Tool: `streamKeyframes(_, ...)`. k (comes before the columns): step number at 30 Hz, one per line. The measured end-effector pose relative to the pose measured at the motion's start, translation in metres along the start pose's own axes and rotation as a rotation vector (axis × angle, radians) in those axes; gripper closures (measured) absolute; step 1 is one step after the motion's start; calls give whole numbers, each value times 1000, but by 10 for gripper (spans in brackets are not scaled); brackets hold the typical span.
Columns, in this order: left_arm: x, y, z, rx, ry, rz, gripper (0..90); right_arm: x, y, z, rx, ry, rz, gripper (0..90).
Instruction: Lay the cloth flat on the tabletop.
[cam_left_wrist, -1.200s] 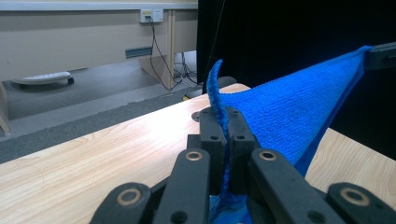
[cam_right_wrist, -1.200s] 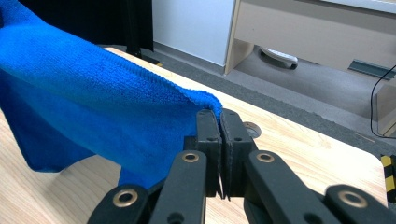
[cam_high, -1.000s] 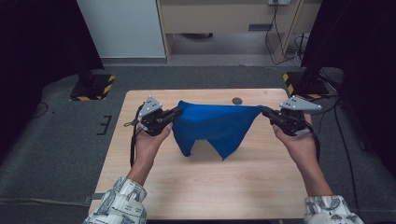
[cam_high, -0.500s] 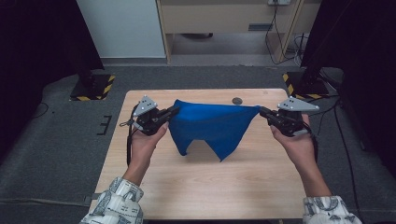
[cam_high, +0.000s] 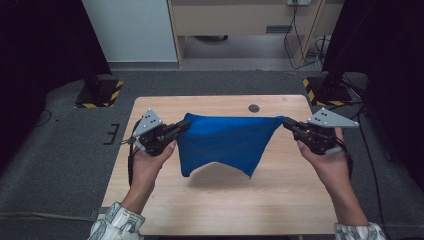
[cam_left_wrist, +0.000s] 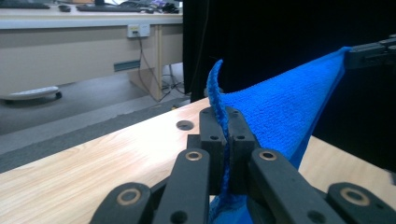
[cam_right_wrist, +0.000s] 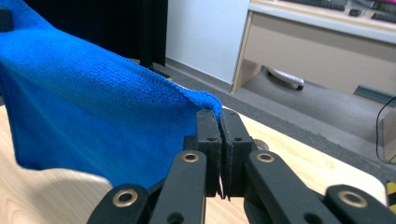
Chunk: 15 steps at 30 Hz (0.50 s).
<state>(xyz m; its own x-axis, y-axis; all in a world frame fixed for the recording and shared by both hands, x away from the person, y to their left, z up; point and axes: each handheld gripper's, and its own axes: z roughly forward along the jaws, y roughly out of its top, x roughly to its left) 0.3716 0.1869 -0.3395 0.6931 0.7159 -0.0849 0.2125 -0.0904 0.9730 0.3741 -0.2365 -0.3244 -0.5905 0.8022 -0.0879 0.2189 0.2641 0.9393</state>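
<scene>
A blue cloth (cam_high: 226, 141) hangs stretched in the air above the wooden table (cam_high: 165, 205), held by its two upper corners. My left gripper (cam_high: 184, 125) is shut on the left corner, and its own view shows the cloth (cam_left_wrist: 280, 112) pinched between the jaws of the left gripper (cam_left_wrist: 227, 122). My right gripper (cam_high: 286, 122) is shut on the right corner; there too the cloth (cam_right_wrist: 84, 107) runs out from the closed jaws of the right gripper (cam_right_wrist: 217, 122). The top edge is taut and the lower corners droop, casting a shadow on the table.
A small round hole (cam_high: 254, 108) sits near the table's far edge. Beyond the table are grey floor, a beige desk (cam_high: 240, 20) and black-and-yellow stand bases (cam_high: 100, 95) on both sides. Dark curtains flank the scene.
Both grippers have moved apart and slightly toward the person, pulling the cloth's top edge taut. The cloth hangs wider and flatter than before.
</scene>
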Motion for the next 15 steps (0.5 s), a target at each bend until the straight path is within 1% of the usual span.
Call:
streamKeyframes(1,0,0,0,0,0,0,880,0,0,0,0,0,0,880)
streamKeyframes(2,-4,1,-3,-4,-6,0,879,3,3,-11,-10,-1,-8,879)
streamKeyframes(3,-9,1,-6,-7,-13,2,879,3,3,-11,-10,-1,-8,879)
streamKeyframes(5,-19,1,-9,-15,-36,4,879,5,5,-23,-20,-2,-13,879)
streamKeyframes(6,-22,0,-9,-13,-46,-7,878,5,7,-29,-18,-3,-14,879)
streamKeyframes(7,-24,-2,-8,-7,-56,-16,878,5,8,-32,-14,-6,-15,879)
streamKeyframes(8,-25,-3,-6,5,-57,-18,878,4,8,-34,-6,-10,-13,878)
streamKeyframes(10,-23,-8,1,30,-46,-18,878,2,8,-32,19,-7,-10,877)
streamKeyframes(11,-21,-10,5,41,-41,-23,877,0,7,-28,37,-10,-9,877)
streamKeyframes(12,-12,-18,15,65,-27,-45,877,-3,3,-17,75,-11,-4,877)
streamKeyframes(13,-12,-18,15,65,-27,-45,877,-3,3,-17,75,-11,-4,877)
streamKeyframes(15,-2,-26,25,83,-9,-55,877,-7,-2,-2,114,-14,-4,876)
